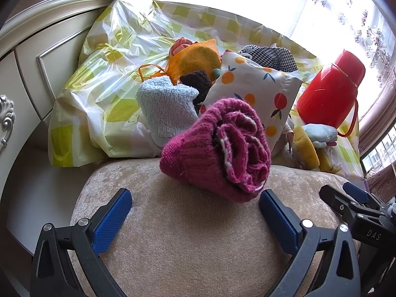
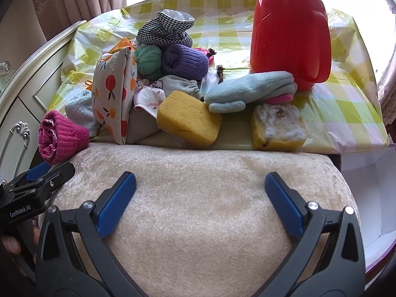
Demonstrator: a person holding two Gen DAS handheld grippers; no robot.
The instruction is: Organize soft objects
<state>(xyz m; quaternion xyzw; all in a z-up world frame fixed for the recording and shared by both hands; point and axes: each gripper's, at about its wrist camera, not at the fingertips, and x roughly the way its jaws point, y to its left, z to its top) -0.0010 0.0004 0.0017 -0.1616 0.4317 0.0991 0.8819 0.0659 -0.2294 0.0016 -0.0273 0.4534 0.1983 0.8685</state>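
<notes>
Resting on the far edge of a beige plush cushion [image 1: 188, 235], a rolled magenta knitted sock [image 1: 217, 153] lay just in front of the heap of soft things. Behind that sock stood a white pouch printed with oranges [image 1: 257, 91], with a pale blue terry cloth [image 1: 165, 106] to its left. To the pouch's right, in the right wrist view, sat a yellow block sponge [image 2: 189, 118], a second yellow sponge topped with white fluff [image 2: 278, 128] and folded light blue fleece socks [image 2: 250, 89]. A tall red plastic flask [image 2: 292, 39] rose behind those socks. Everything beyond the cushion lay on a yellow-and-white checked plastic sheet [image 2: 346, 94]. A cream carved drawer front [image 1: 27, 81] flanked the sheet's left side; bright curtained windows glared behind it. The left gripper [image 1: 195, 212] hung over the cushion with its jaws spread wide, empty, the magenta sock just beyond its fingertips. The right gripper [image 2: 200, 195] likewise stood apart and empty.
</notes>
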